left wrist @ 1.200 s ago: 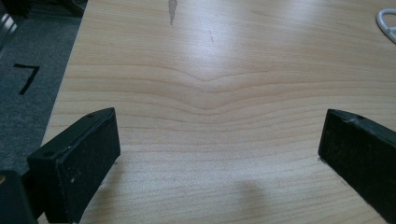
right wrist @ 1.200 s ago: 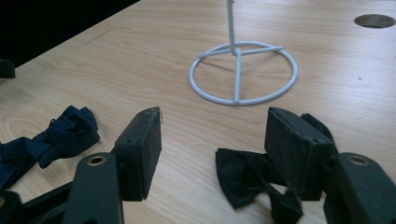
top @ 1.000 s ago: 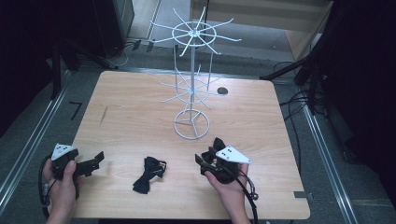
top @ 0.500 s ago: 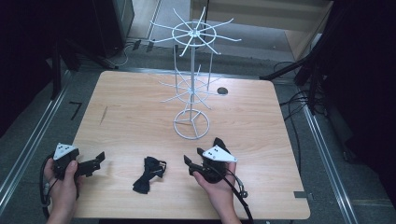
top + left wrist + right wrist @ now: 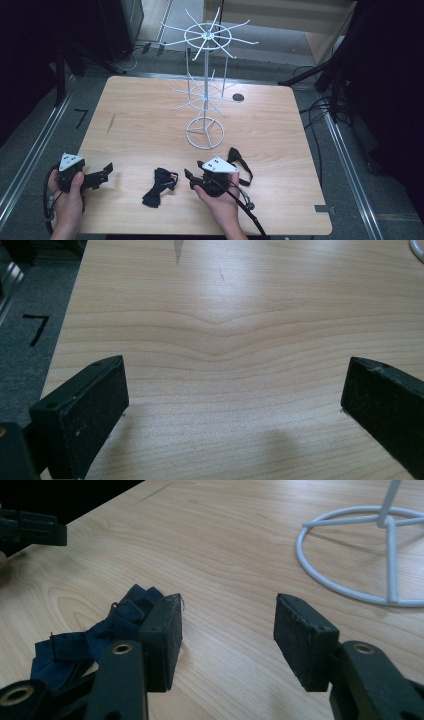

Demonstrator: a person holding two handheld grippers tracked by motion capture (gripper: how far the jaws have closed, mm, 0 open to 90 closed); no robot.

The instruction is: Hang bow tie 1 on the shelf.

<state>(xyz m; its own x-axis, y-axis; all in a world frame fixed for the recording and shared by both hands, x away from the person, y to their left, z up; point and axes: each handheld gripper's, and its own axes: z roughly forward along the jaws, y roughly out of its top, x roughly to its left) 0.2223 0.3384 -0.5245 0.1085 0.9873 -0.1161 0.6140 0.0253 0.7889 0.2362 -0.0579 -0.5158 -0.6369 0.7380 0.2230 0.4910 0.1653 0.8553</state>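
The right gripper [image 5: 189, 179] has been narrowing its jaws, which stand part-spread over bare table [image 5: 280, 150] with nothing between them. The dark navy fabric bow tie [image 5: 95, 632] lies just outside its left jaw, behind the pad. The left gripper [image 5: 106, 171] holds its jaws wide apart over bare wood.

A lab recording bay: a bare wooden surface [image 5: 150, 115] on grey carpet, floor rails [image 5: 30, 150], loose cables [image 5: 320, 107], dark equipment around.

In the right gripper view, the gripper's near finger [image 5: 162, 645] hides part of the dark bow tie [image 5: 90, 635].
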